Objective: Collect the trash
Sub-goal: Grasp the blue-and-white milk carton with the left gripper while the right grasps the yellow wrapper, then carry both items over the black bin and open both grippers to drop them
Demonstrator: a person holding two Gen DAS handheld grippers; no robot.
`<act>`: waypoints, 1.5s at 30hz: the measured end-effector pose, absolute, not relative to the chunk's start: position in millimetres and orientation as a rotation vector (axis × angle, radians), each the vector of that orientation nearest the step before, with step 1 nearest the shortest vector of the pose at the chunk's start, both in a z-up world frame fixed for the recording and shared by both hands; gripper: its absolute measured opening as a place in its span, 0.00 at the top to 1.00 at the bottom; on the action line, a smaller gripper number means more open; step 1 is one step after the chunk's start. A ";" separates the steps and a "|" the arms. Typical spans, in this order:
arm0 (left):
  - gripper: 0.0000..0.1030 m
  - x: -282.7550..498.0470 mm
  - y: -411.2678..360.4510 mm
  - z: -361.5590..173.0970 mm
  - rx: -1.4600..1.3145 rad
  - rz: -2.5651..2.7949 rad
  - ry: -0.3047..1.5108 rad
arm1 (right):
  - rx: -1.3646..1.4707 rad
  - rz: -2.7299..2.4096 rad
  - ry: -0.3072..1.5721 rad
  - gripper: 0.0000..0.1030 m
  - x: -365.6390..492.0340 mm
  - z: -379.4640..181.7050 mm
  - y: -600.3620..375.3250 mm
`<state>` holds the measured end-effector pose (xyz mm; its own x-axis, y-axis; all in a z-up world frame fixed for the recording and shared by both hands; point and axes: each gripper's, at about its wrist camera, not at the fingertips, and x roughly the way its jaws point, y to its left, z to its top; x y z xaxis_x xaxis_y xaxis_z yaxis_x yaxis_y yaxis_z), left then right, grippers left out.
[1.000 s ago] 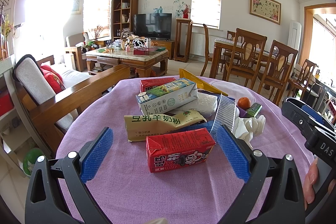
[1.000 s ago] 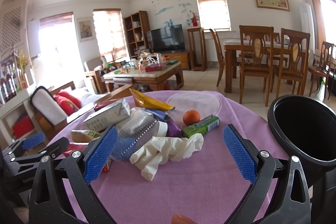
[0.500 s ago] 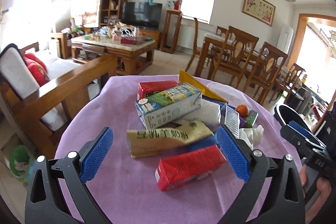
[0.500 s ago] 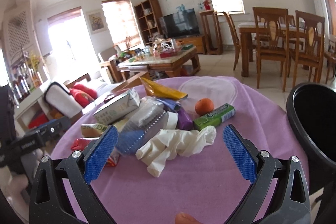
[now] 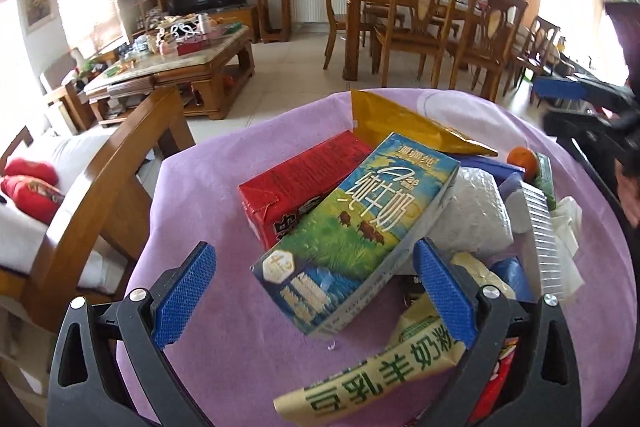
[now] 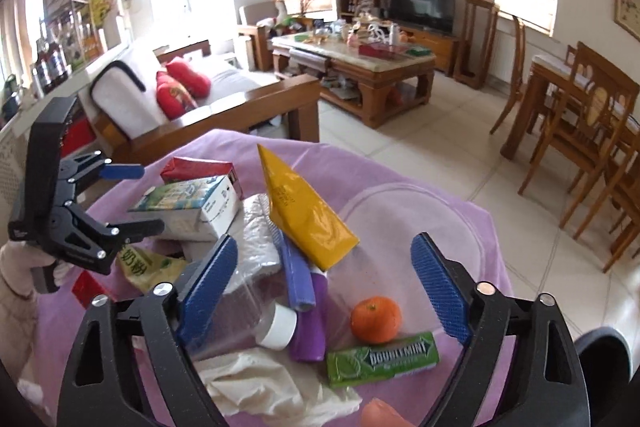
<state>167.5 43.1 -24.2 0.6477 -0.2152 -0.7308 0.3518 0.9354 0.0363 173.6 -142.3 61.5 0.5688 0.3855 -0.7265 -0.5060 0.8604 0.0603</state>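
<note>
Trash lies piled on a round table with a purple cloth (image 5: 192, 187). My left gripper (image 5: 316, 287) is open around the near end of a blue-green milk carton (image 5: 356, 231), which leans on a red carton (image 5: 296, 183). A cream pouch (image 5: 380, 375) lies under the right finger. My right gripper (image 6: 324, 283) is open above a purple tube (image 6: 308, 311), an orange (image 6: 376, 319) and a green gum pack (image 6: 384, 359). A yellow pouch (image 6: 304, 211), a clear bottle (image 6: 244, 307) and white gloves (image 6: 260, 383) lie nearby. The left gripper also shows in the right wrist view (image 6: 132, 199).
A black bin rim (image 6: 604, 351) shows at the lower right of the right wrist view. A wooden sofa (image 6: 208, 107) stands beside the table's left. A coffee table (image 6: 360, 67) and dining chairs (image 5: 420, 23) stand beyond on the tiled floor.
My left gripper has moved forward over the red carton and cream pouch, onto the milk carton. My right gripper has moved forward and swung left, past the gloves, over the tube and orange.
</note>
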 end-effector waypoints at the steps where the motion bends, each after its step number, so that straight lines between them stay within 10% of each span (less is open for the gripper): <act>1: 0.05 164.1 43.4 -23.9 0.184 -0.342 0.802 | -0.168 0.551 0.834 0.20 183.2 58.8 -136.5; 4: 0.06 160.5 37.7 -23.6 0.178 -0.406 0.794 | -0.227 0.572 0.885 0.20 204.4 44.8 -115.2; 7: 0.06 159.4 32.4 -23.0 0.168 -0.445 0.783 | -0.255 0.596 0.948 0.41 219.9 27.9 -95.0; 23: 0.52 153.7 40.8 -14.0 0.034 -0.445 0.804 | -0.200 0.578 0.863 0.82 204.4 38.2 -102.3; 45: 0.54 127.8 21.4 23.6 -0.086 -0.428 0.725 | 0.236 0.569 0.667 0.83 27.8 98.0 -255.8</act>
